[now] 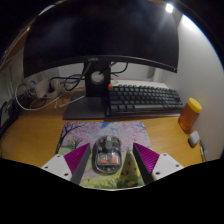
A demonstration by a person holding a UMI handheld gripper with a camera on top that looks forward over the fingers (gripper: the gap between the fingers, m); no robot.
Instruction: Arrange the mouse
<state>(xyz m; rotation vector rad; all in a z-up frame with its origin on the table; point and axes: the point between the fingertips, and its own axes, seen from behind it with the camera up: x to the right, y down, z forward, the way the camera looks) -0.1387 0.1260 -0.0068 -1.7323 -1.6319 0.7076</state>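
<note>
A mouse (108, 153) with a clear shell and grey and orange insides lies on a flower-printed mouse mat (103, 139) on the wooden desk (30, 135). My gripper (110, 159) is open. The mouse stands between the two pink-padded fingers (76, 159), with a gap at each side, and rests on the mat. The other finger (148, 157) is at the mouse's right. The lower end of the mouse is cut off from sight.
A black keyboard (144, 98) lies beyond the mat, in front of a large dark monitor (100, 35) on its stand (95, 88). An orange bottle (188, 113) stands at the right. Cables and a white box (35, 95) are at the back left.
</note>
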